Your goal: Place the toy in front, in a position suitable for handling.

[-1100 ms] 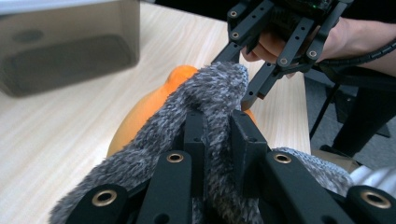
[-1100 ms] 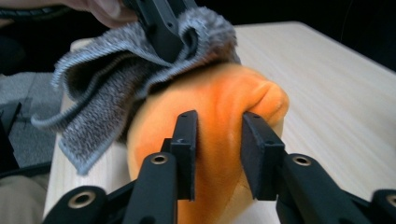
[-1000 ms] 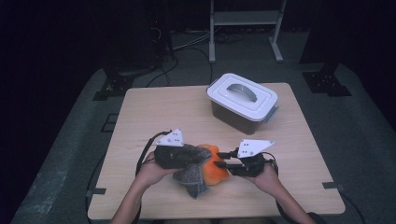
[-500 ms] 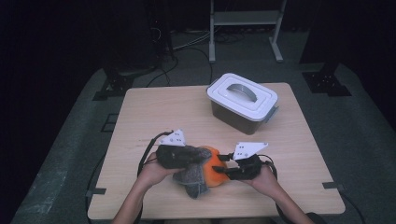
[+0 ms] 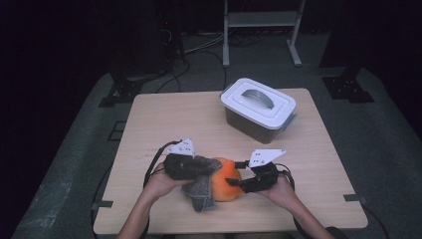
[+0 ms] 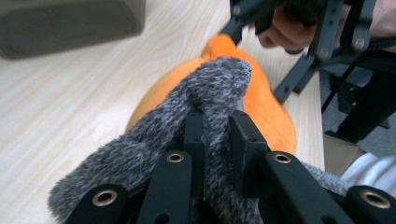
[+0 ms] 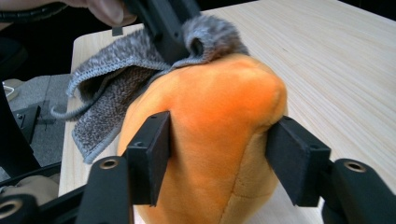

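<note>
Table [image 5: 164,114] of pale wood carries the scene, with a lidded white container [image 5: 259,108] standing well beyond both sets of fingers and untouched. Nearer the person, an orange plush toy [image 5: 226,180] sits between the two tools, a grey knitted cloth [image 5: 199,188] draped against its side.

The left gripper [image 6: 215,128] has its jaws pinched tight on a fold of the cloth, the fabric bunched between the pads and bulging up ahead of them over the crown of the toy. The right gripper [image 7: 217,158] has just been opening: its pads stand either side of the toy's orange body, the left one at or very near the plush, the right one a sliver clear, so the toy sits between them more than it is clamped.

By the look of it, the work is midway: the cloth has been brought up to the toy's top but covers only one flank, and most of the orange surface remains bare. Drawing the cloth across, or off, is left to do.

Hard to make out: the toy's underside and far side, the cloth's full extent beneath the left hand [image 5: 161,181], and what the container holds behind its dark walls.
</note>
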The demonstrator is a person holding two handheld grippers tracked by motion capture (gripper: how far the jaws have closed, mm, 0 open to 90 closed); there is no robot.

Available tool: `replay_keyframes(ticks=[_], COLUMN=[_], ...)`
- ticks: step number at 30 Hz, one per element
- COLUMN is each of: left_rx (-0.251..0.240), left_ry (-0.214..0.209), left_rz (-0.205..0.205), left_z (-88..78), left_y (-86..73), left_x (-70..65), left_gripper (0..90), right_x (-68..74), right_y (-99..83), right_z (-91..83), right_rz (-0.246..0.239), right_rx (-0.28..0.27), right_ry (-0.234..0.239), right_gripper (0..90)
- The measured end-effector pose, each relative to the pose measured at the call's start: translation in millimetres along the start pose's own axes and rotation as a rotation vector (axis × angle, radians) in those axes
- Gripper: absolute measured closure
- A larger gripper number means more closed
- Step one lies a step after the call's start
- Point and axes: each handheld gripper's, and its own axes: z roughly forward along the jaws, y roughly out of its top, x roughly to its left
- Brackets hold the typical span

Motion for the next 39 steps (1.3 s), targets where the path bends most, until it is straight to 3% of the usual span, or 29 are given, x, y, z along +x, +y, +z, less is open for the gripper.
replay_keyframes(ticks=[2, 5, 10, 14, 19, 22, 26, 28, 32, 36, 39], left_rx=[-0.009, 0.033, 0.020, 0.012, 0.001, -0.016, -0.011, -0.016, -0.004, -0.008, -0.011], left_ry=[-0.028, -0.005, -0.025, -0.002, 0.003, -0.028, -0.038, -0.040, -0.019, -0.018, -0.021], left_rz=[0.029, 0.073, 0.031, -0.023, -0.034, -0.015, -0.025, -0.038, -0.063, -0.094, -0.082], left_z=[0.8, 8.8, 6.5, 1.1, 1.1, 6.5, 7.9, 6.0, 5.2, 4.5, 5.8], left_y=[7.8, 12.7, 2.9, -9.5, -13.3, -10.9, -12.0, -14.3, -21.9, -27.3, -23.7], left_x=[-8.1, -16.8, -4.4, 8.9, 12.2, 8.0, 9.4, 12.1, 18.3, 23.9, 20.7], left_gripper=[78.3, 77.8, 78.6, 78.6, 78.5, 77.8, 77.8, 77.8, 77.7, 77.7, 77.6], right_x=[1.0, 4.2, 3.5, 1.4, -5.7, -2.0, 3.4, 1.7, -6.7, -12.8, -11.4], right_y=[-0.1, -0.4, -2.0, -2.8, 2.3, 4.0, 2.7, 2.3, -2.6, -3.1, 2.4], right_z=[0.7, 1.7, -0.4, -0.4, -8.2, -7.2, -2.5, -4.1, -7.4, -13.7, -20.8], right_rz=[-0.004, -0.021, -0.024, -0.011, 0.019, -0.004, -0.050, -0.050, -0.023, 0.013, 0.007], right_rx=[-0.005, -0.003, 0.003, 0.000, -0.016, -0.011, 0.019, 0.023, 0.026, 0.029, -0.015], right_ry=[0.010, 0.010, 0.005, 0.011, 0.013, -0.014, -0.011, 0.002, 0.008, 0.006, -0.028], right_gripper=[41.5, 44.5, 49.5, 49.1, 33.7, 30.2, 41.5, 47.0, 48.2, 38.7, 32.5])
